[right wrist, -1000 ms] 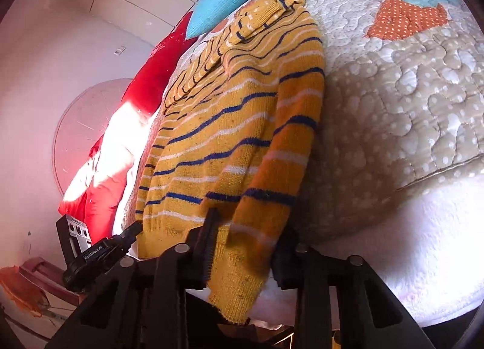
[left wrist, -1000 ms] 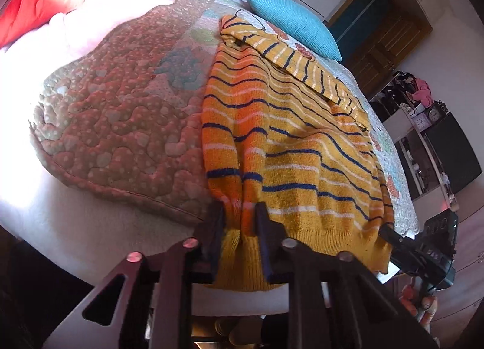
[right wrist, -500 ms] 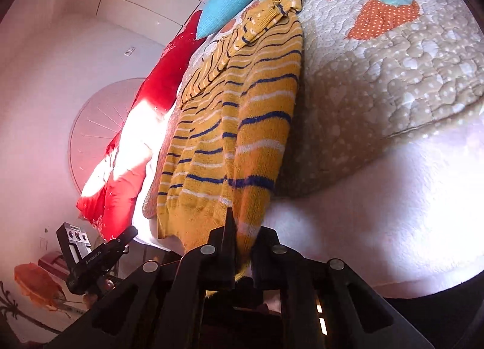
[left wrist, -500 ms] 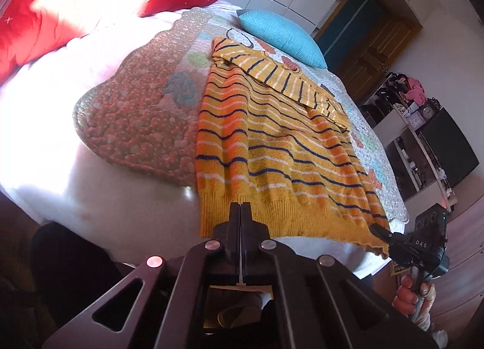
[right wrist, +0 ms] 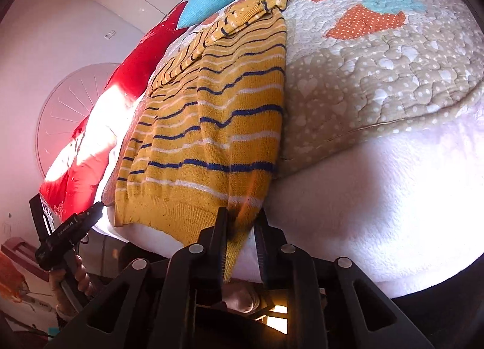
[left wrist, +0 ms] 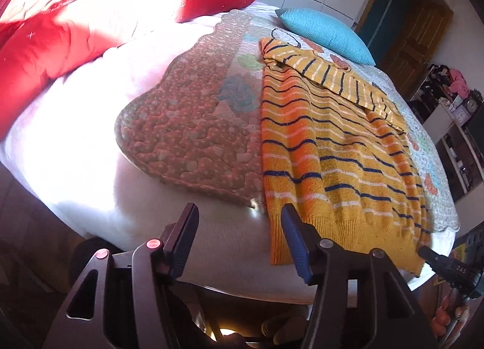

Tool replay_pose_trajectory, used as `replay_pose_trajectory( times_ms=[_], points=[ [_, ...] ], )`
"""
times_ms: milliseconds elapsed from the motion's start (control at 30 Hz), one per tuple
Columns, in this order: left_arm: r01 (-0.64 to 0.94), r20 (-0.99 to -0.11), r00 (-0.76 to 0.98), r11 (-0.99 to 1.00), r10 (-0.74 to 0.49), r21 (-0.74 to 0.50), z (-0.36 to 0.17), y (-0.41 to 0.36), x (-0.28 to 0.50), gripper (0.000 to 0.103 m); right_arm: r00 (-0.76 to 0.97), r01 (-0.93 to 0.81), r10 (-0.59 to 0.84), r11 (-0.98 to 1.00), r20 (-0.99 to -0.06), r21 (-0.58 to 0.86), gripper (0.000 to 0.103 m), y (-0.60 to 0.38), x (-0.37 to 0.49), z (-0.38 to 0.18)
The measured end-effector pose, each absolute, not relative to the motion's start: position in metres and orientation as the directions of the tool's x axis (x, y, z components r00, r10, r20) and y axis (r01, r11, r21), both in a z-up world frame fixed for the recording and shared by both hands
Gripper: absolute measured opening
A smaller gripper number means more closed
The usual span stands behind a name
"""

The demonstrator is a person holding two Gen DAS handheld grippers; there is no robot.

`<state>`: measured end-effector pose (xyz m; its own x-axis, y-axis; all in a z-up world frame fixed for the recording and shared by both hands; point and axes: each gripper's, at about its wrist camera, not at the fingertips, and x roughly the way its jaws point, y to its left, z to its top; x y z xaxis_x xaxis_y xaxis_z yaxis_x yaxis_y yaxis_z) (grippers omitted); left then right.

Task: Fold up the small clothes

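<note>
A yellow sweater with navy and white stripes lies flat on the quilt, its ribbed hem hanging over the bed's near edge. It also shows in the right wrist view. A sleeve is folded across its top. My left gripper is open and empty, just off the hem's left corner, its right finger in front of the hem. My right gripper has its jaws partly open around the hem's right corner, which hangs loosely between them.
A patchwork quilt covers the white bed. Red pillows lie at the far left and a blue cushion at the head. Shelves and a wooden door stand at the right.
Both grippers pulled the hem toward the bed's edge, clamped shut on it, then opened. The left has let go and shifted left; the right has loosened around the corner.
</note>
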<state>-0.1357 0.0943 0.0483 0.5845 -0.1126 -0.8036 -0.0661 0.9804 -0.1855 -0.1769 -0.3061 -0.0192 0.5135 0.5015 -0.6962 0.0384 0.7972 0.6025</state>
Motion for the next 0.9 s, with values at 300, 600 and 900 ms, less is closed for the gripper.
replay_pose_trajectory(
  times_ms=[300,600,900],
  points=[
    [-0.029,-0.829,0.558,0.997,-0.047,-0.076,0.044,0.068,-0.121,0.067,0.508,0.022,0.484,0.820,-0.713,0.572,0.041,-0.292,-0.170,-0.019],
    [-0.022,-0.843,0.536,0.998,-0.041,-0.062,0.037,0.060,-0.116,0.067,0.513,0.017,0.485,0.819,-0.708,0.573,0.050,-0.289,-0.169,-0.020],
    [-0.035,-0.853,0.518,0.995,-0.063,-0.094,0.032,0.067,-0.123,0.067,0.501,0.034,0.371,0.895,-0.782,0.445,0.052,-0.266,-0.166,-0.013]
  ],
)
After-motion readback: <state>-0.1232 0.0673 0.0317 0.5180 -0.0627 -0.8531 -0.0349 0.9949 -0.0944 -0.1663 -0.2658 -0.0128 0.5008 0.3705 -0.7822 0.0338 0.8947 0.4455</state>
